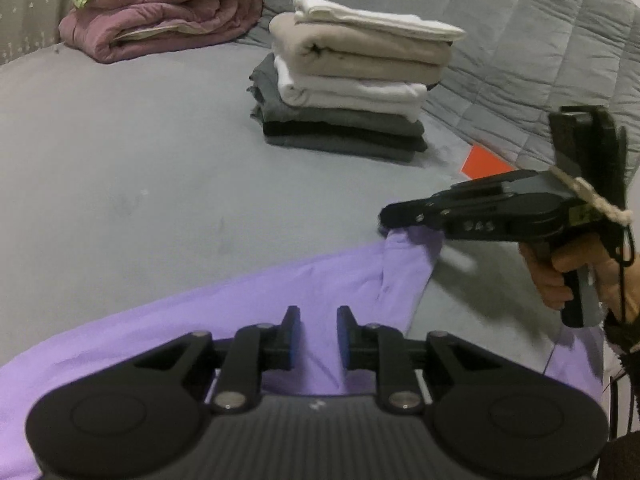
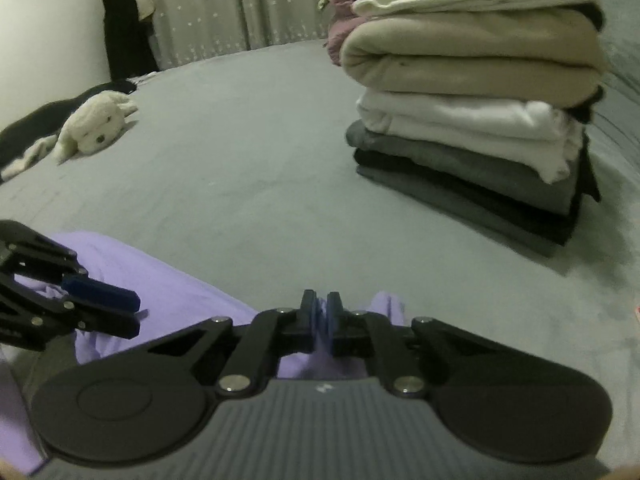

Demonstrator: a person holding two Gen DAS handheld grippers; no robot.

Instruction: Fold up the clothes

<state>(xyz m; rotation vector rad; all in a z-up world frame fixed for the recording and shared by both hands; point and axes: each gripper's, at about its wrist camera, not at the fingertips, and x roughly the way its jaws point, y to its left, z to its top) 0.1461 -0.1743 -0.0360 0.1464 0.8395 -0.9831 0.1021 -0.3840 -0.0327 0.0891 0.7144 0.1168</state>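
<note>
A lilac garment (image 1: 192, 320) lies spread on the grey bed, near me. My left gripper (image 1: 318, 332) hovers over it with its jaws apart and nothing between them. My right gripper (image 1: 390, 220) is shut on a corner of the lilac garment, at the right of the left wrist view. In the right wrist view the right gripper (image 2: 321, 316) has its blue pads pressed together on the lilac cloth (image 2: 384, 304). The left gripper (image 2: 132, 312) shows at the left edge there, over the garment.
A stack of folded clothes (image 1: 348, 80) stands further back on the bed; it also shows in the right wrist view (image 2: 480, 112). A rolled mauve blanket (image 1: 160, 8) lies at the back left. A plush toy (image 2: 96, 124) lies far left. An orange patch (image 1: 482, 162) shows by the quilt.
</note>
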